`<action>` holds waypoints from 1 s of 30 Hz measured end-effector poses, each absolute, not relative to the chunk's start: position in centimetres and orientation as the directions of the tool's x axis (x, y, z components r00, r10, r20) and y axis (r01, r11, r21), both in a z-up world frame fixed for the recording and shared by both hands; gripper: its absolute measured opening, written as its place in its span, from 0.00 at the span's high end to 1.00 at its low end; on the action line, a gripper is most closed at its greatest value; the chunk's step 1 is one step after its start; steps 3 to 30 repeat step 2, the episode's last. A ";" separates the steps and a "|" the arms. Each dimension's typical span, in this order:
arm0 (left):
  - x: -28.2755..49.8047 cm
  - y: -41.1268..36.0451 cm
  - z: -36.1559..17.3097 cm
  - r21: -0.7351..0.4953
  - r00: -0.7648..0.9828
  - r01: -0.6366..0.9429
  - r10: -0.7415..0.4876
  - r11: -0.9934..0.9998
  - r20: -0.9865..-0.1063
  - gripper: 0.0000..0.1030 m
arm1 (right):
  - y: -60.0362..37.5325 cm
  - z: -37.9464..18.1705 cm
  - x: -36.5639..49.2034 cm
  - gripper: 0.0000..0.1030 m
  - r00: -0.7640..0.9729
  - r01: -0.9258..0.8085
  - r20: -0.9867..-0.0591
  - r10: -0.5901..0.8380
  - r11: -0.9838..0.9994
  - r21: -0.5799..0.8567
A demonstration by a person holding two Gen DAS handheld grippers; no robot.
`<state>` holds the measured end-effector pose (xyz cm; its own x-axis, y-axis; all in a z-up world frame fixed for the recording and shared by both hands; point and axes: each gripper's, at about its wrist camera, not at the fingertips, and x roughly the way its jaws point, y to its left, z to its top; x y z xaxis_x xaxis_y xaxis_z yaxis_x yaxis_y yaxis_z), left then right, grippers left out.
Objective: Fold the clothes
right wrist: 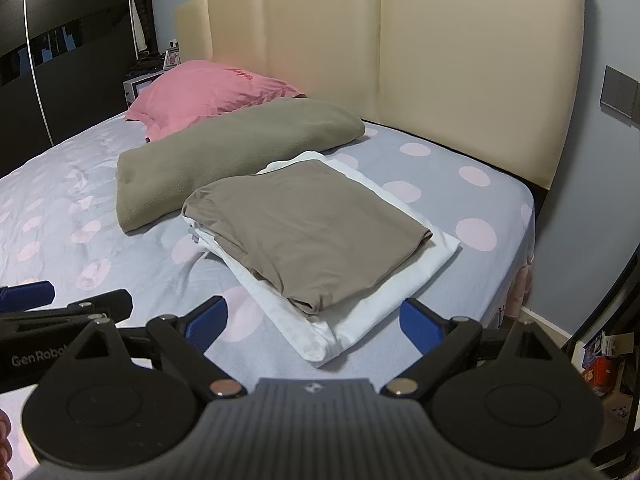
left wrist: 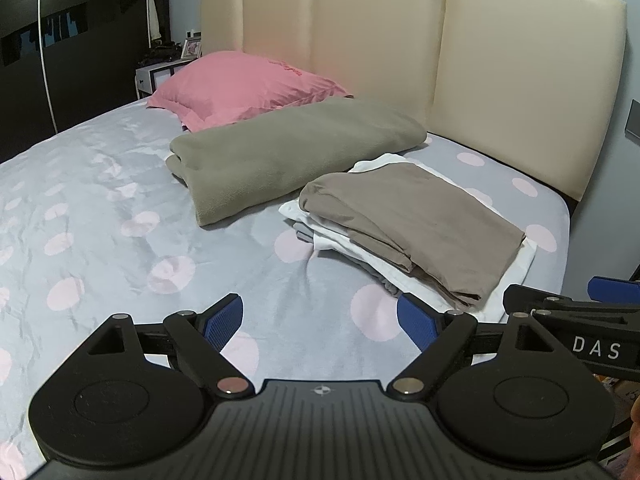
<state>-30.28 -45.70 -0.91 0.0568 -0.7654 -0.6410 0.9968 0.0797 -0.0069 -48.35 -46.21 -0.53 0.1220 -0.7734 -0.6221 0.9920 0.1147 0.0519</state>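
Note:
A folded taupe garment (left wrist: 416,224) (right wrist: 304,236) lies on top of folded white clothes (left wrist: 516,276) (right wrist: 360,312) near the bed's right edge. My left gripper (left wrist: 320,324) is open over the bare sheet, just left of that stack, with nothing between its blue pads. My right gripper (right wrist: 316,324) is open too, its pads on either side of the stack's near corner without touching it. Each gripper shows at the edge of the other's view: the right gripper (left wrist: 568,304) and the left gripper (right wrist: 44,300).
A folded olive blanket (left wrist: 288,152) (right wrist: 224,156) and a pink pillow (left wrist: 236,84) (right wrist: 208,92) lie behind the stack. The cream headboard (left wrist: 400,40) (right wrist: 440,60) backs the bed. The dotted grey sheet (left wrist: 100,200) (right wrist: 60,208) spreads left. Floor clutter (right wrist: 600,364) sits off the right edge.

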 end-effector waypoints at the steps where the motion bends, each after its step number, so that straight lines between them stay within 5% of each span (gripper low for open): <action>1: -30.3 -45.6 -0.9 -0.006 0.058 0.997 -0.766 0.081 -0.640 0.18 | -46.2 -0.5 -48.4 0.09 0.123 0.992 -0.621 -0.774 0.115 0.052; 30: -30.3 -45.6 -0.9 -0.006 0.059 0.997 -0.767 0.082 -0.639 0.18 | -46.2 -0.5 -48.4 0.09 0.123 0.992 -0.621 -0.774 0.116 0.052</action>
